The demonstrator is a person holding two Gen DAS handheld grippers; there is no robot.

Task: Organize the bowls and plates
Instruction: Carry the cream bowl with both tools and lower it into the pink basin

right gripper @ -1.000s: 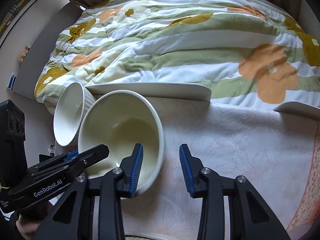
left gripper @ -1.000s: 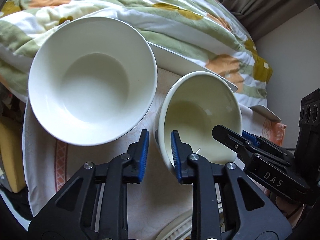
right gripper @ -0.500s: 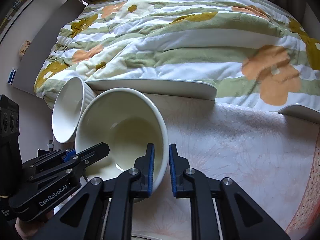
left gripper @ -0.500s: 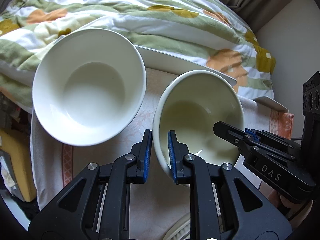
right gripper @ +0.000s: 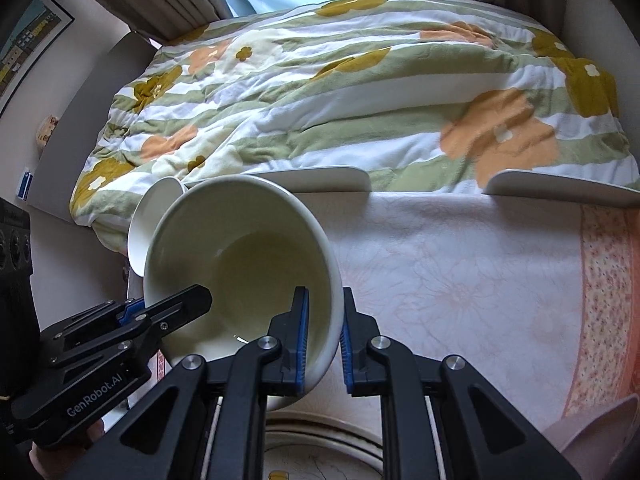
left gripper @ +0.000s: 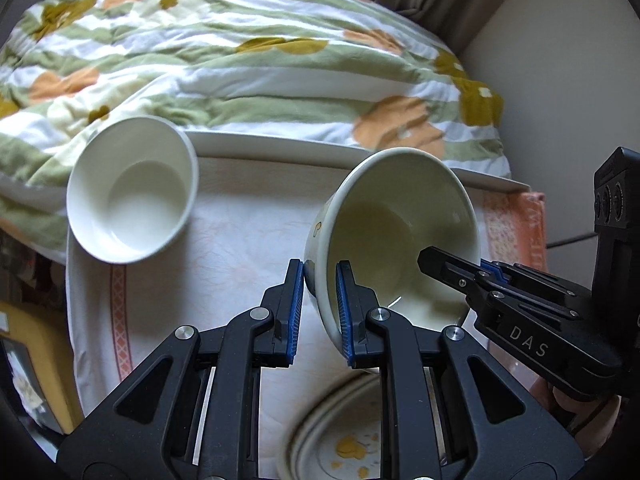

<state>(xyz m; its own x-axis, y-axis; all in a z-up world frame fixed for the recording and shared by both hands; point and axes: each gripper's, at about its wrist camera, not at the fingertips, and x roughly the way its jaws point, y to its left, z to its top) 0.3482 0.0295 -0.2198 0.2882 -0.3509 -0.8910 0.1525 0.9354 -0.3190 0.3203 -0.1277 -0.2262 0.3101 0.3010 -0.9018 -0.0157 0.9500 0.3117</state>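
Over the cloth-covered table (left gripper: 240, 240), both my tools are pinching the same cream bowl (left gripper: 400, 232) from opposite sides. My left gripper (left gripper: 318, 308) has its blue pads clamped on the near-left rim, one pad outside the wall, one inside. My right gripper (right gripper: 323, 336) grips the opposite rim the same way, its jaws having just closed onto the wall. The bowl sits tilted between them, mouth open toward the cameras, and it looks clear of the cloth, though I can't see its underside. Left of it rests a white bowl (left gripper: 132, 192), tipped on its side at the table's edge and well apart from the one I'm holding. Directly below my fingers there's a plate (left gripper: 352, 440) with yellow crumbs on it. Two white plates (right gripper: 320, 178) lie along the far edge, against the flowered quilt (right gripper: 340, 92).
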